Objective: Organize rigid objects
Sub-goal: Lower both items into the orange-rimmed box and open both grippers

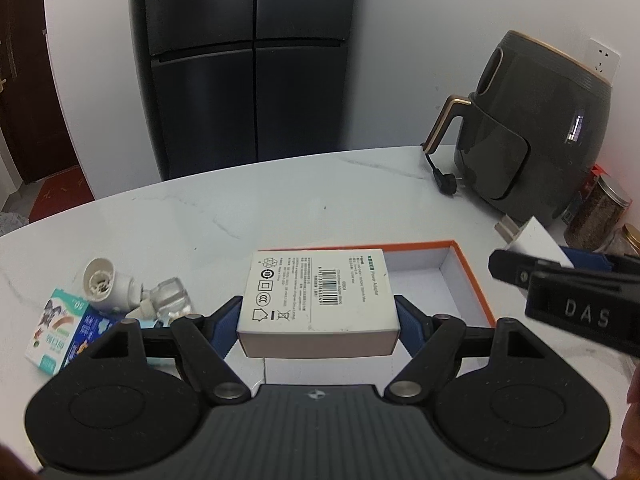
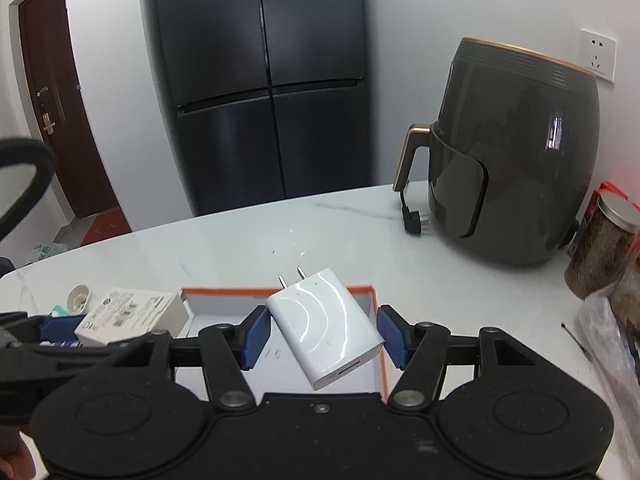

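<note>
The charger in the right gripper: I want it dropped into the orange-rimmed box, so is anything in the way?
Nothing visible blocks it. The charger hangs over the box, whose floor below looks bare; the left gripper's carton is off to the side.

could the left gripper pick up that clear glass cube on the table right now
Probably not yet. The left gripper is shut on the white box, so its jaws are full. The cube lies unobstructed on the table, to its left.
</note>
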Tool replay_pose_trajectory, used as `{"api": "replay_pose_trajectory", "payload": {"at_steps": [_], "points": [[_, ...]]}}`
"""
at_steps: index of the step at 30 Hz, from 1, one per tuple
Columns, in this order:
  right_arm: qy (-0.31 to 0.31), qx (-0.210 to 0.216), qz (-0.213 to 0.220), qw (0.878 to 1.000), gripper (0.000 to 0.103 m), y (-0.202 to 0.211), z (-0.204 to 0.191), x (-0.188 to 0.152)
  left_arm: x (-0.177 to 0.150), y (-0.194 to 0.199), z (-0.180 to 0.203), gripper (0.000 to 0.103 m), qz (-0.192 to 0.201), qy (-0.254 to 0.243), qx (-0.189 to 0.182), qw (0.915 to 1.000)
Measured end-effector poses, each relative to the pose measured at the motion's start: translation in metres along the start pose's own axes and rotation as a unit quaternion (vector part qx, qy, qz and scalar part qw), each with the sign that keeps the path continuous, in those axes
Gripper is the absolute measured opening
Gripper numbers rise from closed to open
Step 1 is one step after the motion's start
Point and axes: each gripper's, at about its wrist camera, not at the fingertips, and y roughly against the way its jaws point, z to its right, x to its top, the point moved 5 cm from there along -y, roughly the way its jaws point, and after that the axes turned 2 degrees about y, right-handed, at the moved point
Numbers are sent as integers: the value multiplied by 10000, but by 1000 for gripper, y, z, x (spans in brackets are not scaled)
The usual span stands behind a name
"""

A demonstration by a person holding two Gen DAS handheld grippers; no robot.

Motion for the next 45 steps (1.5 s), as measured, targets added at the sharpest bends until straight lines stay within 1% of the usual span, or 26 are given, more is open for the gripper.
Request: {"api": "replay_pose_trajectory", "payload": {"at_steps": [4,6,15,20,23,27,31,33,36,37,39,43,45], "points": [[-43,-9,-42,10000,72,-18,6,13,5,-13,3,79,-42,4,2,10000],[-23,-28,-121,9999,72,-27,6,14,3,-21,4,79,-115,12,1,9999],[54,-25,-576,9983,72,-72,1,-3,-11,-54,2,79,-510,24,1,9987],[104,-64,-789,9968,72,-93,0,-12,-14,-67,1,79,-644,52,-50,9979],[89,-60,-892,9960,72,-106,2,-16,-17,-74,3,79,-720,55,-81,9974],[105,-48,-852,9963,71,-114,3,-19,-21,-84,7,79,-824,53,-158,9965],[71,34,-587,9982,74,-106,6,-17,-24,-92,11,79,-911,45,-237,9955],[50,-44,-434,9990,74,-97,9,-16,-24,-94,14,79,-928,24,-272,9953],[-49,-107,-258,9996,75,-80,16,-15,-24,-95,20,79,-935,50,-432,9947],[-85,-143,-196,9997,76,-74,19,-16,-25,-95,22,79,-956,55,-502,9941],[-59,-192,-103,9997,76,-63,21,-17,-28,-94,26,90,-1008,79,-639,9928],[89,-294,-30,9995,78,-44,23,-25,-31,-81,26,91,-935,-33,-571,9940],[75,-351,-22,9994,78,-37,24,-28,-33,-73,21,92,-914,-70,-467,9947]]}}
